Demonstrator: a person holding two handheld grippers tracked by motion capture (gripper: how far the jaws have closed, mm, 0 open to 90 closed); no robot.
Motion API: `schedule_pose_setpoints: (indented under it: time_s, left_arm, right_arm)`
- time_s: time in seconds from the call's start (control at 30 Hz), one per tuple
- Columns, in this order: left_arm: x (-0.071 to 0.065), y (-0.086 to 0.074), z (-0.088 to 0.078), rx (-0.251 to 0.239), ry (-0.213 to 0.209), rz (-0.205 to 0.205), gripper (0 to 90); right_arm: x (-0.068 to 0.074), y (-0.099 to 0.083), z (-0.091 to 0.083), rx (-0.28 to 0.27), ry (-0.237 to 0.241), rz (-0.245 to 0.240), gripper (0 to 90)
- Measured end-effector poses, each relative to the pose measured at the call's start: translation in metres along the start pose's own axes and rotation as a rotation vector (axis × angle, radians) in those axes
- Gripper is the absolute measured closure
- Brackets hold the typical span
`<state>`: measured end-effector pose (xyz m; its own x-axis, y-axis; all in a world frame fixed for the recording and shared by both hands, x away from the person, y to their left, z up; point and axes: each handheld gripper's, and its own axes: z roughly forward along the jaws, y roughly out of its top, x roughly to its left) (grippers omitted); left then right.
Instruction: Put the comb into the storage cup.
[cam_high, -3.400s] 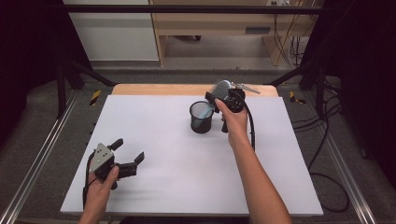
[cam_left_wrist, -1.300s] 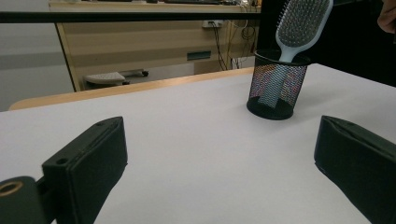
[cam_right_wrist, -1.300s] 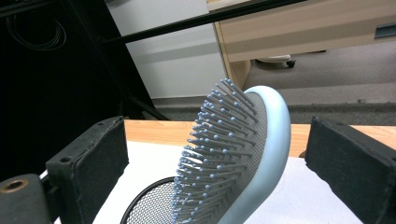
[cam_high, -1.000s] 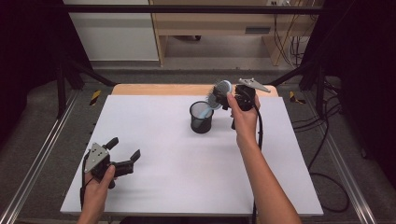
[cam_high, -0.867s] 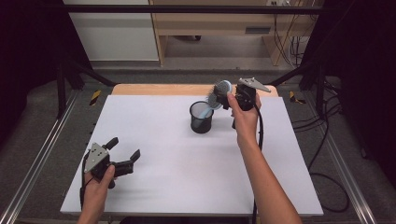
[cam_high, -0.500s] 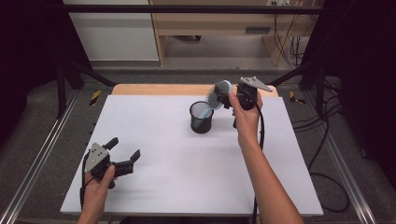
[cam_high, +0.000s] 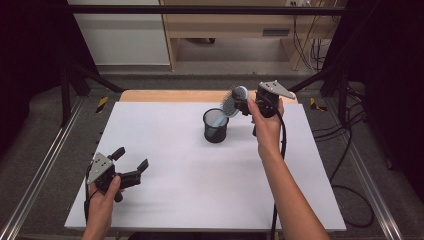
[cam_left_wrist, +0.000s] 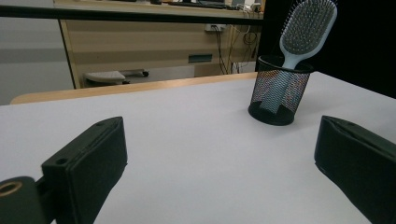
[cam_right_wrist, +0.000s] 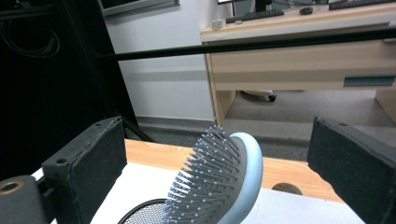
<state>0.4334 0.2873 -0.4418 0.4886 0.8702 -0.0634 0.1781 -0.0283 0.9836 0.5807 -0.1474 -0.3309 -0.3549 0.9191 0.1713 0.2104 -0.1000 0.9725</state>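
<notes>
A pale-blue paddle hairbrush (cam_high: 231, 103) with a dark bristle pad stands handle-down in a black wire-mesh cup (cam_high: 216, 125) toward the far side of the white table (cam_high: 190, 165), its head leaning over the rim, apparently resting against it.

Even overhead light falls on my white table (cam_high: 200, 190), bright and nearly glare-free with only faint soft shadows under the mesh cup (cam_high: 216, 126), while the room's sides sink into black, my near jaws blur softly, and the hairbrush (cam_right_wrist: 219, 186) bristles stay fairly sharp.
</notes>
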Motion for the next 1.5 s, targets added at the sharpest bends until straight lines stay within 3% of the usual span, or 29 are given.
schedule_pose_setpoints:
  time_s: [0.13,0.23,0.3,0.63,1.17,1.5]
  left_arm:
    - [0.004,0.002,-0.002,-0.007,0.011,0.003,2.6]
    - [0.010,0.004,-0.006,-0.015,0.036,0.029,2.5]
    - [0.016,0.006,-0.009,-0.026,0.049,0.018,2.4]
    - [0.032,0.008,-0.020,-0.051,0.080,-0.008,2.3]
    - [0.024,0.002,-0.035,-0.045,0.081,-0.014,2.1]
    - [0.026,0.002,-0.035,-0.050,0.076,0.001,2.0]
  right_arm:
    - [0.002,0.004,-0.006,-0.018,0.002,-0.038,5.2]
    - [0.004,0.008,-0.011,-0.051,-0.008,-0.091,5.0]
    - [0.004,0.010,-0.014,-0.054,-0.009,-0.105,4.9]
    - [-0.002,0.013,-0.034,-0.067,-0.003,-0.111,5.1]
    - [-0.033,0.010,-0.077,-0.073,-0.020,-0.111,4.8]
    - [-0.050,-0.005,-0.097,-0.060,-0.024,-0.117,4.0]
